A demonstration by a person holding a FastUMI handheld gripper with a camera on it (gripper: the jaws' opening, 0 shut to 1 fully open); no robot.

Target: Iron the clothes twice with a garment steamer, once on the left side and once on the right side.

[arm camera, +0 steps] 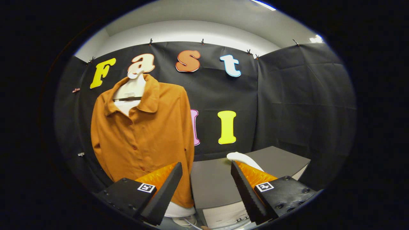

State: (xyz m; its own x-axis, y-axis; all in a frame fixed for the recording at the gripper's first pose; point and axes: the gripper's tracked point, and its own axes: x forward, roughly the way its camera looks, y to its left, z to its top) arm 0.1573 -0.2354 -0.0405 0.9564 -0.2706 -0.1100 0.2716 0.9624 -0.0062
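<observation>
An orange-brown button-up shirt (143,131) hangs on a white hanger form (132,88) against the black booth wall, ahead of my left finger and partly behind it. A white rounded object (240,157), apparently the garment steamer, lies on the grey table (217,182) just beyond my right finger, which hides most of it. My gripper (206,167) is open, with only bare tabletop between its fingers, and it touches neither the shirt nor the white object.
The grey table runs from between the fingers out to the right, its far corner near the right-hand cloth wall. A white base (179,210) sits under the shirt's hem. Black cloth closes the booth at the back and on the right.
</observation>
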